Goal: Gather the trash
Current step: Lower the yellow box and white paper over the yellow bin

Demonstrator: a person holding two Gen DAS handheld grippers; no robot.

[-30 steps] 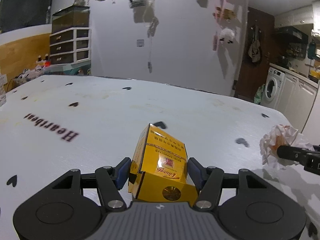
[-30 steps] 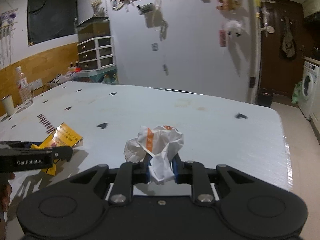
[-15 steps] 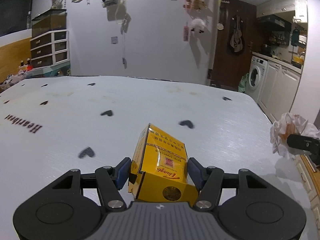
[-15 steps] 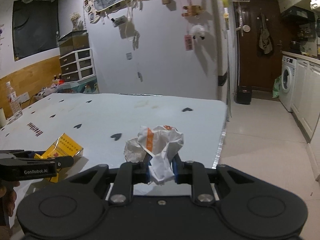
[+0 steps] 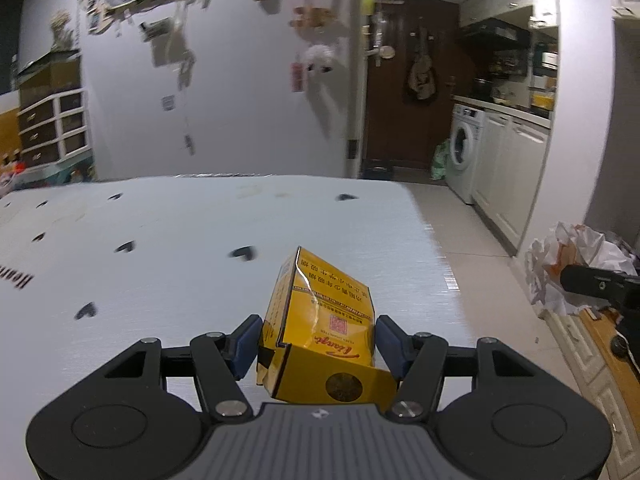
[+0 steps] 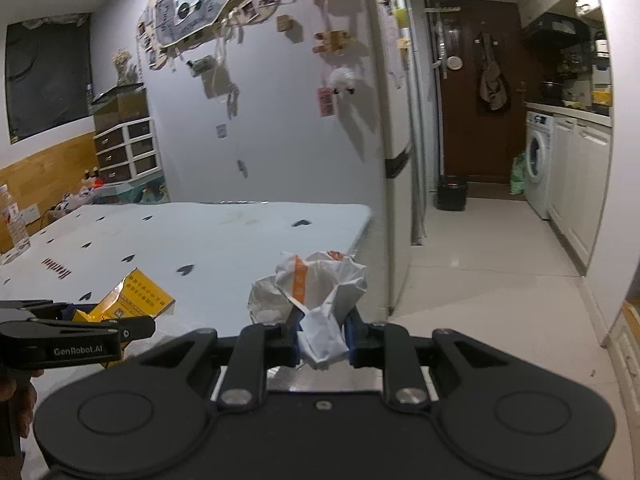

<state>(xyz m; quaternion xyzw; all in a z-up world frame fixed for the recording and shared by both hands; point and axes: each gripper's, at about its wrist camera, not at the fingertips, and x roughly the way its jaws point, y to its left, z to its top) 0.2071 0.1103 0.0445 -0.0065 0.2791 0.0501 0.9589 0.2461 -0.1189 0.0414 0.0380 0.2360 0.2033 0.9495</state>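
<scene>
A crushed yellow carton (image 5: 324, 328) sits clamped between the blue pads of my left gripper (image 5: 318, 340), held above the white table (image 5: 160, 248). In the right wrist view the same yellow carton (image 6: 136, 298) shows at the lower left, with the left gripper (image 6: 76, 332) seen side-on around it. My right gripper (image 6: 322, 340) is shut on a crumpled white wrapper with orange print (image 6: 316, 292), held near the table's right edge. From the left wrist view that crumpled wrapper (image 5: 576, 264) hangs at the far right, over the floor, with the right gripper's finger (image 5: 596, 284) on it.
The white table with black heart marks (image 6: 192, 240) ends at its right edge beside a tall white fridge (image 6: 394, 132). Beyond lie a tiled floor (image 6: 488, 280), a small black bin (image 6: 452, 198), a washing machine (image 6: 538, 160), white cabinets (image 5: 508, 176) and a brown door (image 6: 472, 92). A water bottle (image 6: 12, 220) stands far left.
Both grippers have swung to the right with their loads still held. The table's right edge, the floor and the kitchen corridor have come into view; the wrapper now hangs past the table edge.
</scene>
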